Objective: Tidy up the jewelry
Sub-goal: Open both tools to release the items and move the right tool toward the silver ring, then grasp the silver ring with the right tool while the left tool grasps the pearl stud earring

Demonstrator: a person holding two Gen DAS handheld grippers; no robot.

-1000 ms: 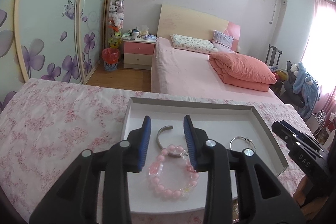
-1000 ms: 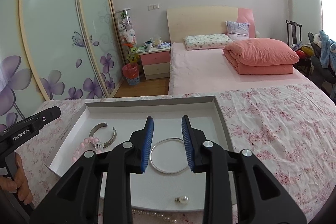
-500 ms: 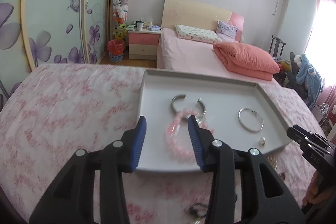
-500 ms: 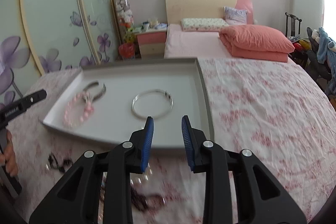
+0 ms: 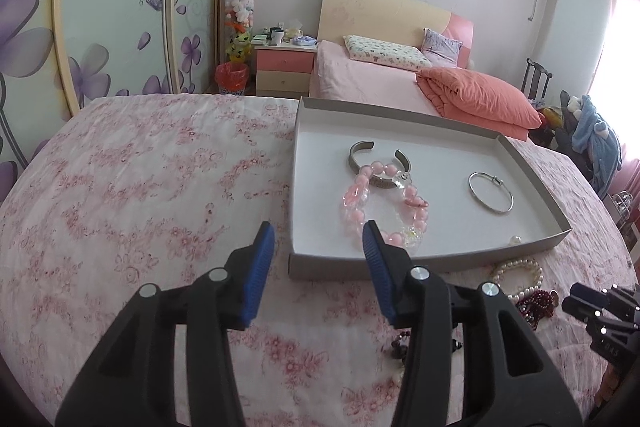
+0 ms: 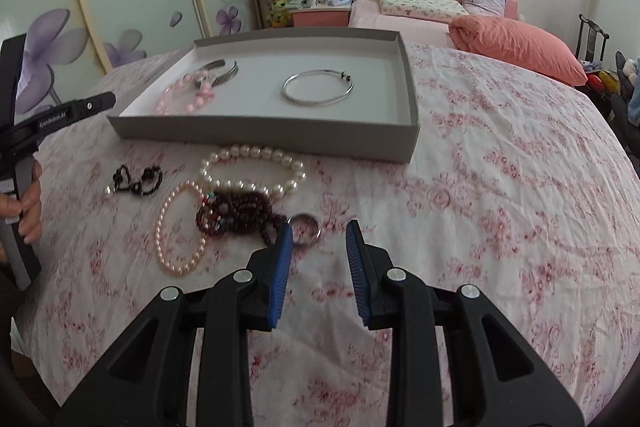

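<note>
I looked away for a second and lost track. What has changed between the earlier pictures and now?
Both grippers pulled back from over the tray toward the near edge of the bed. The left gripper and right gripper are open and empty; neither took hold of or let go of anything in these pictures. The pink bead bracelet, cuff bangle and silver bangle lie in the tray as before.

Black tongs (image 5: 318, 241), ribbed blue pads (image 5: 260, 269), silver screws
</note>
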